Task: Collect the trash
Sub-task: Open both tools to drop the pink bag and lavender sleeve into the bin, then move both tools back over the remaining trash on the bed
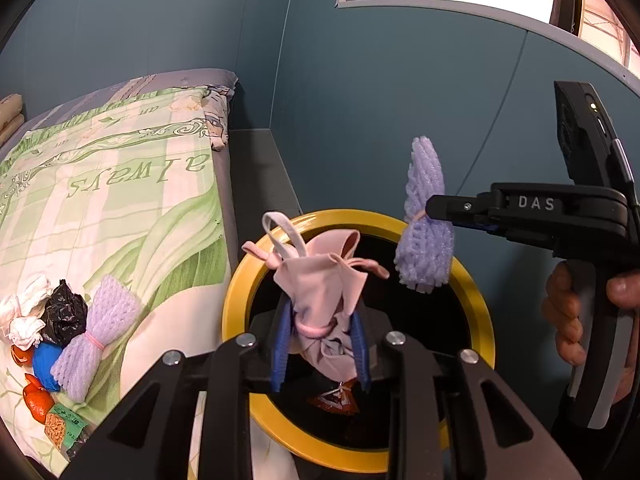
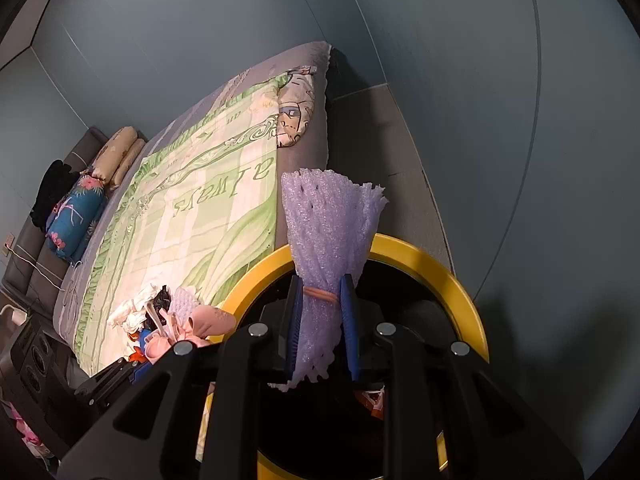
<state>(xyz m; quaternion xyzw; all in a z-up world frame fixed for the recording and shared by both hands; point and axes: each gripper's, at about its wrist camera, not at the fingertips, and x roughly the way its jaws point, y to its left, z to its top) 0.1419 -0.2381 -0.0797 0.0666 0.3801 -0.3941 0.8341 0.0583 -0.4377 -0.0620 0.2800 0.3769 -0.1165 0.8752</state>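
A black bin with a yellow rim point(image 1: 240, 292) stands beside the bed. Above its mouth my left gripper point(image 1: 320, 312) is shut on a pink cloth bundle point(image 1: 320, 280) tied with a pink band, blue pads on either side. My right gripper point(image 1: 430, 210) reaches in from the right, shut on a purple foam net bundle point(image 1: 424, 208) that hangs over the far rim. In the right wrist view the foam net point(image 2: 328, 220) stands upright between the pads of the right gripper point(image 2: 322, 284), over the bin rim point(image 2: 460, 280). An orange wrapper point(image 1: 334, 398) lies inside the bin.
On the green patterned bedspread point(image 1: 120, 200) lies a pile: a second purple foam net point(image 1: 96, 328), a black bag point(image 1: 66, 312), white tissue point(image 1: 24, 312), a blue item point(image 1: 44, 364), orange peel point(image 1: 36, 400). A blue-grey wall point(image 1: 360, 100) rises behind the bin. A hand point(image 1: 564, 312) holds the right gripper.
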